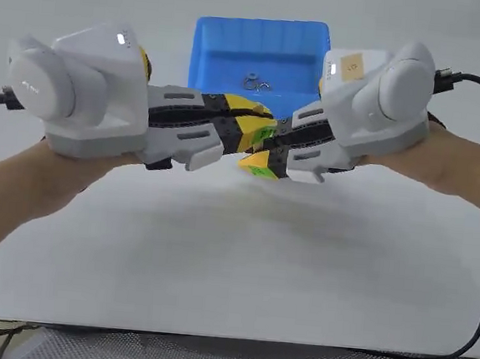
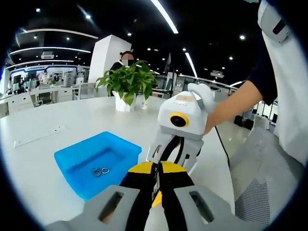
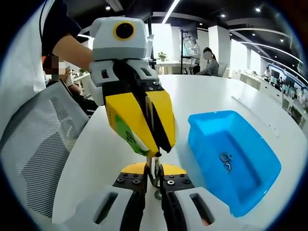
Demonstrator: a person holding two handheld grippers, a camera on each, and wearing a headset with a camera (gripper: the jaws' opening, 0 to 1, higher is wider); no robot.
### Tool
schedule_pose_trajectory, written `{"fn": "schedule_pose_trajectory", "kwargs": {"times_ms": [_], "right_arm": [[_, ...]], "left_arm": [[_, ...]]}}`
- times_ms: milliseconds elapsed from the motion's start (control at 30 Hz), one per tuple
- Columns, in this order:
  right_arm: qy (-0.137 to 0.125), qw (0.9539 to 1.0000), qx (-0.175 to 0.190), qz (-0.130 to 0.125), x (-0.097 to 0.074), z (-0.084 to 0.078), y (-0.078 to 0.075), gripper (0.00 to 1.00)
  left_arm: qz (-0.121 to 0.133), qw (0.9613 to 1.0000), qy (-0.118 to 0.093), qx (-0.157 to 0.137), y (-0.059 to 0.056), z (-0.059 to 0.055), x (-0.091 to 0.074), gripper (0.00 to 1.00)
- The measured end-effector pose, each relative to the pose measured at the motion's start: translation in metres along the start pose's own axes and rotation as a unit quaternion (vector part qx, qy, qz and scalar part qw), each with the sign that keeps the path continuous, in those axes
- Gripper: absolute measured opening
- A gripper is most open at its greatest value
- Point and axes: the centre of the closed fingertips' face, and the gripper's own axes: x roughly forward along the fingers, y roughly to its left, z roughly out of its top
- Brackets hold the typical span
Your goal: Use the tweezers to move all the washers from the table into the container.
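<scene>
Head view: my left gripper [image 1: 259, 137] and right gripper [image 1: 260, 160] meet tip to tip at centre, over a plain white table [image 1: 233, 254]. Blue container [image 1: 221, 56] at 12 o'clock, washers [image 1: 255, 84] lying inside it.

Left gripper view: my jaws are closed tight on the thin tweezers [image 2: 155, 182]. Container at 8 o'clock on the table. Potted plant [image 2: 127, 82] at 11, strip lights [image 2: 166, 17] on a dark ceiling.

Right gripper view: my jaws are pinched on the same tweezers at 6 o'clock. Container at 4 o'clock, washers in it. Mesh chair [image 3: 33, 159] at 8. Open office, people [image 3: 209, 60] seated at 1.
</scene>
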Motion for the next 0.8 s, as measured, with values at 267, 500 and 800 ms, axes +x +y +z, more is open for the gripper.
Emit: {"fn": "schedule_pose_trajectory", "kwargs": {"times_ms": [267,500,800], "right_arm": [[-0.006,1.0000,0.005,-0.002,0.002,0.002,0.001,0.10],[-0.009,0.9999,0.009,-0.004,0.003,0.002,0.000,0.10],[-0.014,0.9998,0.015,-0.008,0.000,0.005,0.000,0.10]], "left_arm": [[0.000,0.9996,-0.008,-0.026,0.002,0.003,-0.004,0.07],[-0.012,0.9988,-0.029,-0.039,0.000,0.015,-0.010,0.13],[0.004,0.9994,0.012,-0.031,0.005,0.002,-0.034,0.26]]}}
